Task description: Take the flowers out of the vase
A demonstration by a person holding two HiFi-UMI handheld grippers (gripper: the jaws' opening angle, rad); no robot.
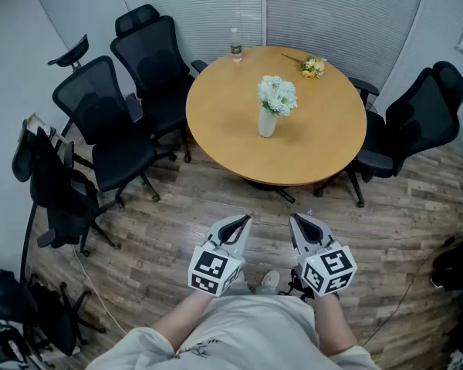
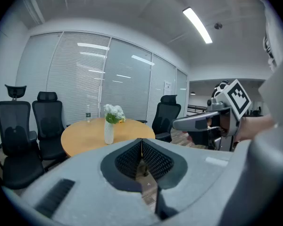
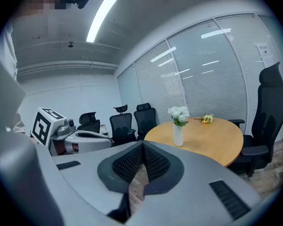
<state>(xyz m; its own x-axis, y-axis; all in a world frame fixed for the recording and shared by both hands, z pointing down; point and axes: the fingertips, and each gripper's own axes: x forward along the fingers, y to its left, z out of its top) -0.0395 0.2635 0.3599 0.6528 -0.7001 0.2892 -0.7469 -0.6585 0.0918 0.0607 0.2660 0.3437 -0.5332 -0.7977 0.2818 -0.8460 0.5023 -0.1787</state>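
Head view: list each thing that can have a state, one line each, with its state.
Left gripper: shut, empty.
Right gripper: shut, empty.
White ceramic vase: upright on the round wooden table, flowers inside.
White flower bunch: standing in the vase.
Yellow flower bunch: lying flat on the table.
Clear plastic bottle: upright at the table's far edge.

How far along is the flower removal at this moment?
Done: possibly one step. A yellow bunch lies at the round table's far edge, apart from the white vase; whether it came from there I cannot tell.
In hand: nothing. The left gripper and right gripper are shut and empty, held short of the table.
Left: the white flowers stand in the white vase, untouched.
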